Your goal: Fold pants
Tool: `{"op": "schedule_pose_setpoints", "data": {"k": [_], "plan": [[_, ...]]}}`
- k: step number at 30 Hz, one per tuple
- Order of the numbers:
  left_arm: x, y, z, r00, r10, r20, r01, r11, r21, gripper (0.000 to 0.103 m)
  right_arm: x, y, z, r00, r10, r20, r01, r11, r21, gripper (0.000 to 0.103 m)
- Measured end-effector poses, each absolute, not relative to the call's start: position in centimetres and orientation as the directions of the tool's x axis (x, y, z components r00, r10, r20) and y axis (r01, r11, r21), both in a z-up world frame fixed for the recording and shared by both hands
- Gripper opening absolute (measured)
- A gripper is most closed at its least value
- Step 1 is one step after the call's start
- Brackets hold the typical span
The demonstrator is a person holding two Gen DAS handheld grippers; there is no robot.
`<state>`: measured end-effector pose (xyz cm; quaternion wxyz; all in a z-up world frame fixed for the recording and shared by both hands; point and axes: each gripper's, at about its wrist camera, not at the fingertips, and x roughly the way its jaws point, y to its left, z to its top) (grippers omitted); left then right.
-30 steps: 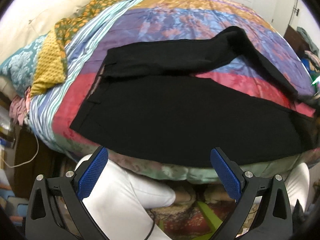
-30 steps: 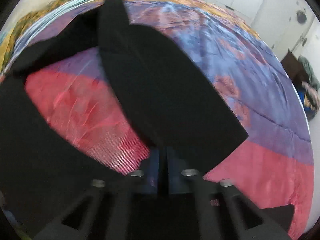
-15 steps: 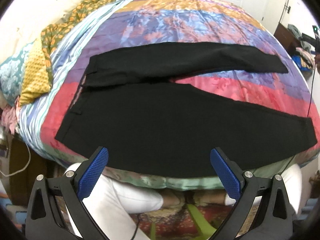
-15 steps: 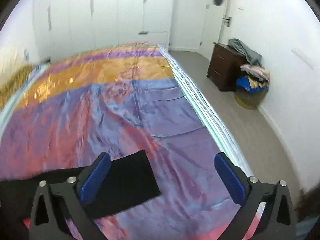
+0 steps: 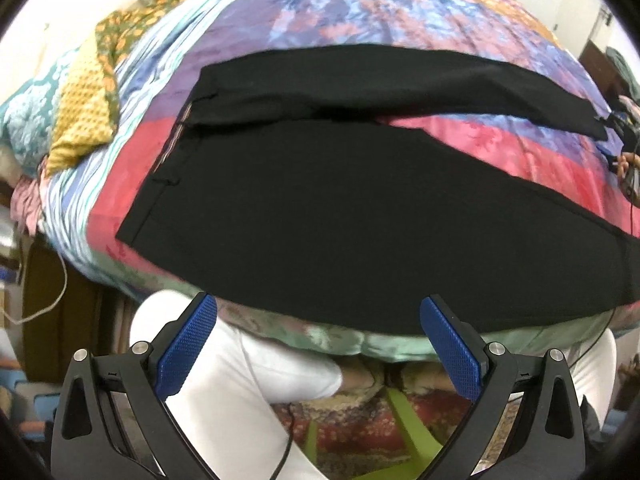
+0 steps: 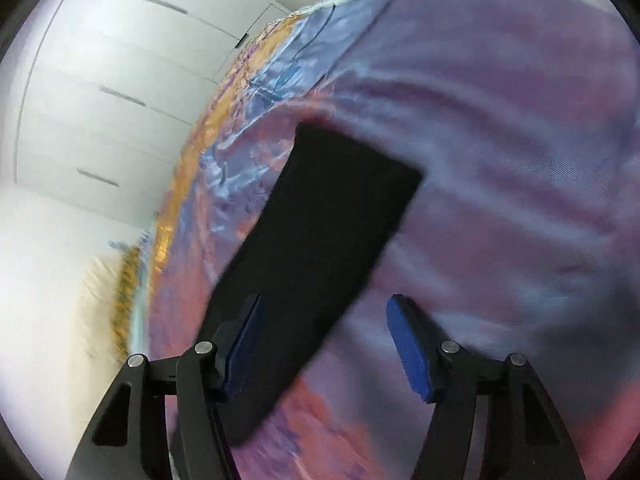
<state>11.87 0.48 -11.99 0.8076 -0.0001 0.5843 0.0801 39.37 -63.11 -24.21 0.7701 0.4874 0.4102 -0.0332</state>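
Note:
Black pants (image 5: 340, 200) lie spread flat on a colourful bedspread (image 5: 400, 12), waistband at the left, both legs running right, the far leg splayed away from the near one. My left gripper (image 5: 318, 344) is open and empty, held off the bed's near edge below the near leg. My right gripper (image 6: 324, 344) is open and empty, tilted, hovering over the far leg's hem end (image 6: 320, 232); the leg passes between and under its fingers. The right gripper also shows at the right edge of the left wrist view (image 5: 626, 160).
Patterned pillows and cloths (image 5: 80, 100) lie at the bed's left end. The person's white-trousered legs (image 5: 248, 392) are below the bed edge. White wardrobe doors (image 6: 100, 80) stand beyond the bed. A dark cabinet (image 5: 596, 56) stands far right.
My right gripper let go of the far leg, which now lies straight on the bed, then swung back down over its hem. My left gripper moved closer to the bed edge.

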Motion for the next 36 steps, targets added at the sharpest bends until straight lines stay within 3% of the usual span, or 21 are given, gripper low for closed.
{"op": "schedule_pose_setpoints", "data": {"k": [2,3,4,7,9,10,11,16,22,26,27,30,36], "plan": [[12.0,1.0,-12.6,0.281,0.127,-0.951,-0.141,0.986,0.09,0.102,40.6,-62.3,-25.2,0.643,0.346,-0.683,0.473,0.521,0.71,0.059],[12.0,1.2,-13.0,0.269,0.128,-0.955,-0.145,0.985,0.091,0.102,41.4,-61.6,-24.8,0.616,0.327,-0.716,0.472,0.574,0.669,0.024],[12.0,1.3,-13.2,0.262,0.129,-0.956,-0.148,0.985,0.092,0.102,42.7,-60.8,-23.7,0.567,0.288,-0.772,0.451,0.675,0.583,0.011],[12.1,1.5,-13.9,0.249,0.125,-0.96,-0.147,0.985,0.09,0.102,45.6,-59.0,-19.8,0.496,0.042,-0.867,0.353,0.903,0.245,0.011],[12.5,1.6,-14.5,0.241,0.11,-0.964,-0.146,0.986,0.076,0.102,46.5,-57.9,-18.5,0.485,-0.081,-0.871,0.318,0.944,0.09,0.029],[12.8,1.7,-14.6,0.242,0.103,-0.965,-0.143,0.987,0.07,0.102,46.6,-57.7,-18.4,0.467,-0.119,-0.876,0.319,0.947,0.041,0.056],[13.2,1.7,-14.7,0.247,0.102,-0.964,-0.139,0.988,0.069,0.102,46.6,-57.6,-18.5,0.448,-0.137,-0.884,0.321,0.947,0.015,0.077],[18.0,4.5,-14.0,0.382,0.166,-0.909,-0.169,0.98,0.108,0.102,42.1,-55.4,-17.2,0.56,-0.106,-0.822,0.276,0.959,0.065,0.079],[27.4,8.7,-15.0,0.532,0.301,-0.791,-0.279,0.945,0.172,0.102,30.8,-50.4,-16.6,0.619,0.228,-0.752,0.069,0.937,0.341,0.084],[32.1,11.6,-21.1,0.427,0.445,-0.787,-0.341,0.886,0.315,0.103,22.4,-47.1,-17.3,0.585,0.259,-0.769,0.026,0.941,0.337,0.085],[32.2,12.7,-22.6,0.399,0.432,-0.808,-0.359,0.885,0.296,0.103,21.1,-46.5,-17.4,0.584,0.251,-0.772,0.026,0.945,0.326,0.085],[30.5,17.2,-24.2,0.456,0.22,-0.862,-0.441,0.898,-0.004,0.103,16.6,-46.2,-18.5,0.567,0.241,-0.787,0.083,0.934,0.347,0.089],[26.3,16.9,-20.0,0.478,0.235,-0.846,-0.485,0.874,-0.031,0.102,13.6,-45.9,-19.0,0.587,0.217,-0.78,0.226,0.881,0.415,0.089]]}}
